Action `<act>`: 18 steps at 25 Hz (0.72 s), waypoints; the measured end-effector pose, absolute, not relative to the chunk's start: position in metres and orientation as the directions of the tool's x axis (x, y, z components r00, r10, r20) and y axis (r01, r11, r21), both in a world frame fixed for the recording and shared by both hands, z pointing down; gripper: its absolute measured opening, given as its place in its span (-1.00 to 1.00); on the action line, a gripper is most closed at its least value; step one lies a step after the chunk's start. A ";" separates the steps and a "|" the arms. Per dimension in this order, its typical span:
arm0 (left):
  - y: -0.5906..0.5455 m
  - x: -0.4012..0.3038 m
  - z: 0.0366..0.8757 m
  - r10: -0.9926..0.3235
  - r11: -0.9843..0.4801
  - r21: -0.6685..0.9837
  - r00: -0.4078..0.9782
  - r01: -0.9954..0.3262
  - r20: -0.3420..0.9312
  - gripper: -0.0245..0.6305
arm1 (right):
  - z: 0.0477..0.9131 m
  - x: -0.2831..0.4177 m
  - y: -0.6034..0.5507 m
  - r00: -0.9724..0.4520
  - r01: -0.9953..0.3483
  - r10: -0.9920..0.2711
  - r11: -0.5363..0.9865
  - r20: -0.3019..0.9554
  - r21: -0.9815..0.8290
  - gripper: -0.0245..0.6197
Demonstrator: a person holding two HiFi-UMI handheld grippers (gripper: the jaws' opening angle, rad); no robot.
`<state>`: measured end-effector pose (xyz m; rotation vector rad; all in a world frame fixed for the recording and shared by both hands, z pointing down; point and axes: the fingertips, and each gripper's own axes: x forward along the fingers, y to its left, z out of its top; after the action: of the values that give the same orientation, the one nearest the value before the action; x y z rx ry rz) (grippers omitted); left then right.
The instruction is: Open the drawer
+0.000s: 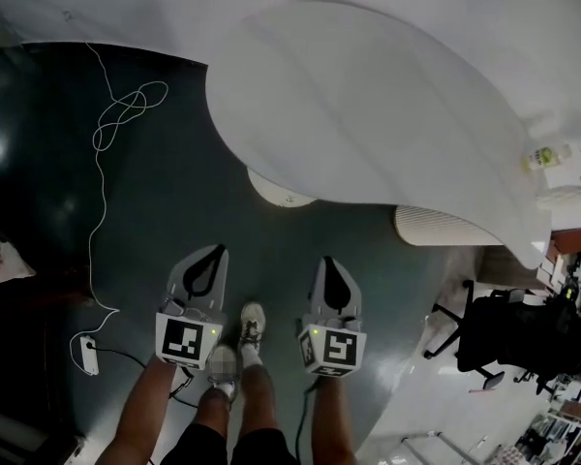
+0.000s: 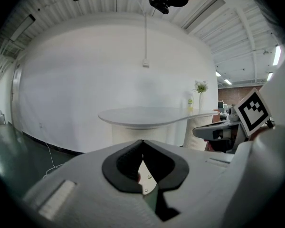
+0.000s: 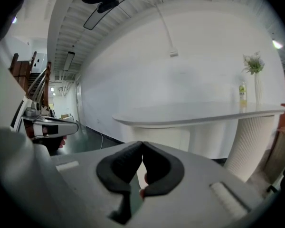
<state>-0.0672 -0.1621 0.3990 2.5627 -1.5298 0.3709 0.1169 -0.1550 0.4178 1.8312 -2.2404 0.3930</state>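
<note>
No drawer shows in any view. In the head view my left gripper (image 1: 213,251) and right gripper (image 1: 332,261) hang side by side above the dark floor, in front of a person's legs and shoes. Both point toward a white curved table (image 1: 387,114). In the left gripper view the left gripper (image 2: 142,142) has its black pads meeting at the tips with nothing between them. The right gripper (image 3: 142,143) looks the same in its own view, shut and empty. The table (image 2: 152,115) (image 3: 194,113) stands some way ahead of both.
A white cable (image 1: 102,163) runs over the floor to a power strip (image 1: 89,354) at the left. The table rests on a round base (image 1: 281,190) and a ribbed pedestal (image 1: 436,226). A bottle (image 3: 242,93) and a vase (image 3: 254,65) stand on it. A black office chair (image 1: 504,342) is at the right.
</note>
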 end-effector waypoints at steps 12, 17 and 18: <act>-0.189 -0.071 0.547 -0.829 -0.461 0.013 0.436 -0.887 0.351 -0.91 | 0.558 0.108 -0.201 -0.217 -0.976 -0.903 0.214 0.371 -0.050 -0.91; -0.196 -0.065 0.591 -0.819 -0.473 0.016 0.446 -0.881 0.360 -0.91 | 0.606 0.106 -0.207 -0.221 -0.974 -0.898 0.224 0.380 -0.037 -0.91; -0.197 -0.065 0.598 -0.818 -0.478 0.016 0.451 -0.878 0.357 -0.91 | 0.614 0.106 -0.208 -0.220 -0.974 -0.898 0.226 0.382 -0.032 -0.91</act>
<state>-0.0645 -0.1968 0.5984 2.5017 -1.4825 0.4499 0.1058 -0.2079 0.6140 1.7534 -2.2203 0.3843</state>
